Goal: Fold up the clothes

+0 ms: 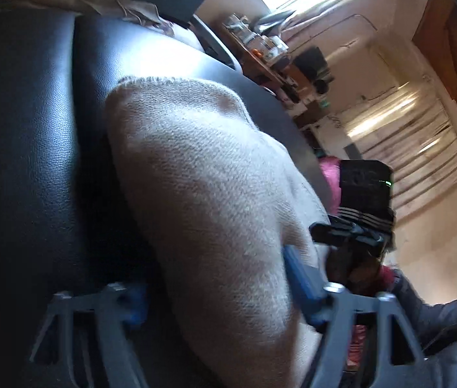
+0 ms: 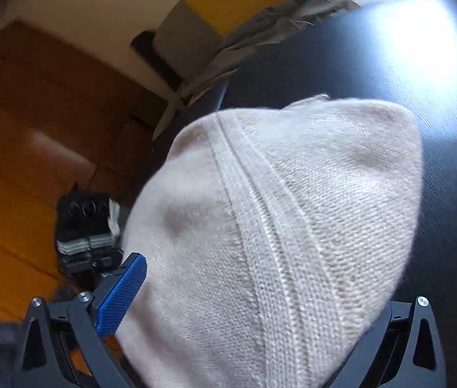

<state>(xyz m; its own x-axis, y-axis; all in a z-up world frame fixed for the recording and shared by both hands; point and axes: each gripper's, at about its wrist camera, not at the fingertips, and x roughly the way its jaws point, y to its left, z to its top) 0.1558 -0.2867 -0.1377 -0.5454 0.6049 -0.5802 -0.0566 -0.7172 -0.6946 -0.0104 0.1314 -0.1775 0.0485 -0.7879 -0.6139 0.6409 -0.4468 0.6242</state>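
A cream knit garment (image 1: pixel 209 194) fills the centre of the left wrist view, draped between the blue-padded fingers (image 1: pixel 302 286) of the left gripper (image 1: pixel 218 294) and rising toward the upper middle of the frame over a black leather-look surface (image 1: pixel 28 148). The fingers stand well apart, with fabric bunched between them, one pad pressed against the cloth at lower right and the other half hidden at lower left; whether the cloth is truly clamped cannot be told. At the right of that frame the right gripper (image 1: pixel 357 226), black and boxy, sits beside the knit's edge, a dark sleeve (image 1: pixel 448 320) below it. In the right wrist view the same cream knit garment (image 2: pixel 286 226), a ribbed seam running down its middle, covers the lower centre and hides most of the right gripper (image 2: pixel 244 307); only one blue pad (image 2: pixel 122 294) shows at lower left, touching the fabric, so its grip cannot be judged. The other gripper's black body appears at left centre, above a wooden floor (image 2: pixel 18 177).
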